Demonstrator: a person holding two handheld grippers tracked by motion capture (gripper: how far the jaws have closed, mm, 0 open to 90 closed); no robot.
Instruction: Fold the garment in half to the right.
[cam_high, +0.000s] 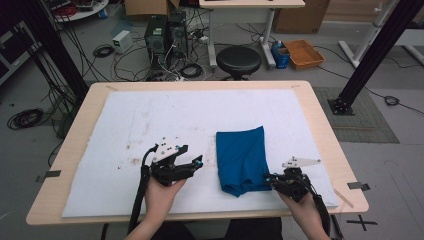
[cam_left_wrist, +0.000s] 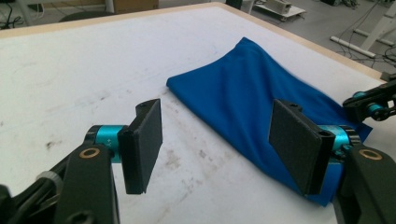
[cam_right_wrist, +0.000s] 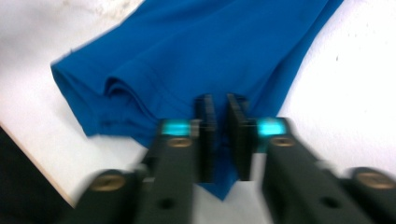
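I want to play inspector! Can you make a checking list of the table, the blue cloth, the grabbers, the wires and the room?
Surface: white mat on a wooden table, with brownish stains.
Job's things: folded blue cloth lying flat on the mat.
Clutter: nothing seen on the mat besides the cloth.
Grippers: left gripper wide open, beside the cloth, apart from it; right gripper jaws nearly closed at the cloth's near corner, grip unclear.
Cables: black cable trailing from the left gripper.
Surroundings: black stool, computer towers, orange tray, floor wires.
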